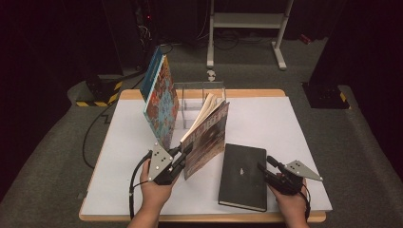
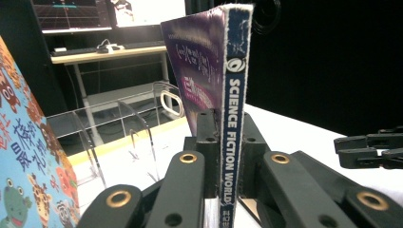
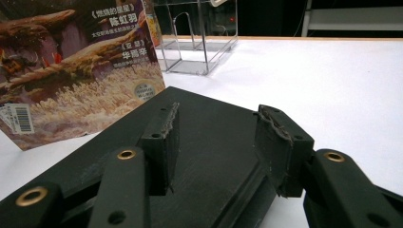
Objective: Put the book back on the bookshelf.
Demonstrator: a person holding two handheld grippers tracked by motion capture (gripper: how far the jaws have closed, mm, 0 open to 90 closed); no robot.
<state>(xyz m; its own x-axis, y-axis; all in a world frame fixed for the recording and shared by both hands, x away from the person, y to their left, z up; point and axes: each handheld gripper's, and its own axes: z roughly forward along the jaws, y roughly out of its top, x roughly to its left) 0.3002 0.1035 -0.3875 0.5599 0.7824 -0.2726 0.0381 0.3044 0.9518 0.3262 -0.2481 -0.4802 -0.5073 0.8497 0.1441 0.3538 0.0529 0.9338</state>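
We see the white tabletop (image 1: 266, 118) brightly lit from above, its surroundings dark. Our gripper views blur close up and glare on white.

Readable print on the magazine and the picture book

On the spine of the magazine (image 2: 231, 118), gripped upright in our left tool (image 2: 227, 156), we read "SCIENCE FICTION WORLD" in white capitals running down a blue strip, under a round white logo; its purple cover carries Chinese characters too slanted for us to make out. On the same magazine's back cover (image 3: 78, 71), seen from the right tool's camera, we read the Chinese names 陈虹羽 and 华丽辛 beside short bracketed titles too small to read, and a barcode at the lower left corner. The colourful picture book (image 2: 28, 156) at the left shows large Chinese characters we cannot read with certainty.
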